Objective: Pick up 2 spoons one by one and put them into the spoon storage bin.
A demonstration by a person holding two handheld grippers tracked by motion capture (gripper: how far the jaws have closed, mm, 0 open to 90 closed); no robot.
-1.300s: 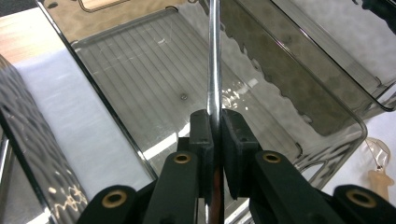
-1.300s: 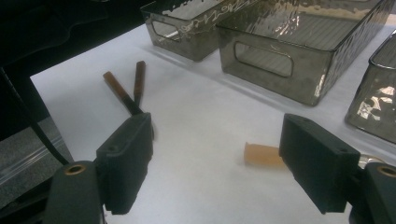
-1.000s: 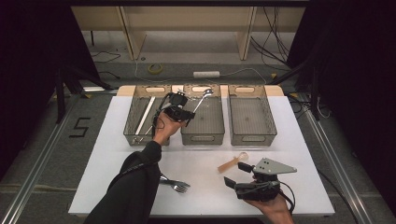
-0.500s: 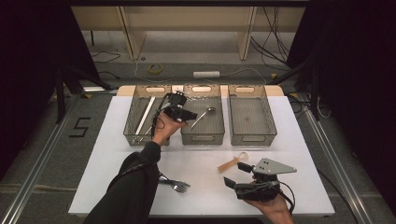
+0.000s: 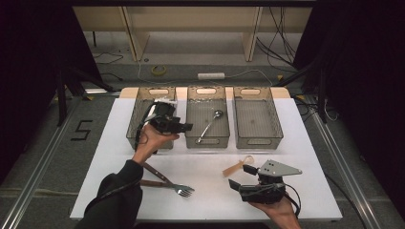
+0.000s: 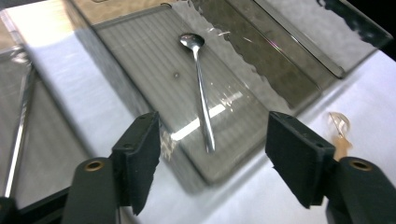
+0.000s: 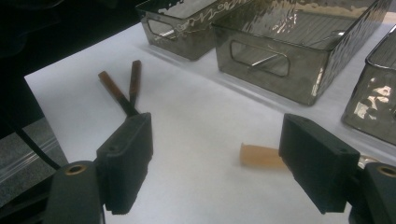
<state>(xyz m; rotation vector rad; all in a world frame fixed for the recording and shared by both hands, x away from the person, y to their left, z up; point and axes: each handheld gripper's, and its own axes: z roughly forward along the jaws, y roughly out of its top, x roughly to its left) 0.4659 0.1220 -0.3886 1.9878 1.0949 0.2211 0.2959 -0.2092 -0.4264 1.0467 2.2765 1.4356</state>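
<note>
Three clear bins [image 5: 206, 141] side by side along the far edge of the white table [image 5: 305, 157], walls nearly touching, open on top. Broad bare strip in front of the bins. Near edge partly blocked: brown-handled forks [image 5: 167, 183] at left, a small wooden-handled spoon [image 5: 237, 165] at right of centre.

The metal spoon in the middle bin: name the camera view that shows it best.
The left gripper view: the spoon lies close and whole, bowl to handle tip, on the middle bin floor, beyond the open left tool. The high view shows it small but complete. The right gripper view shows just a thin handle glimpsed through the bin's cutout.
</note>
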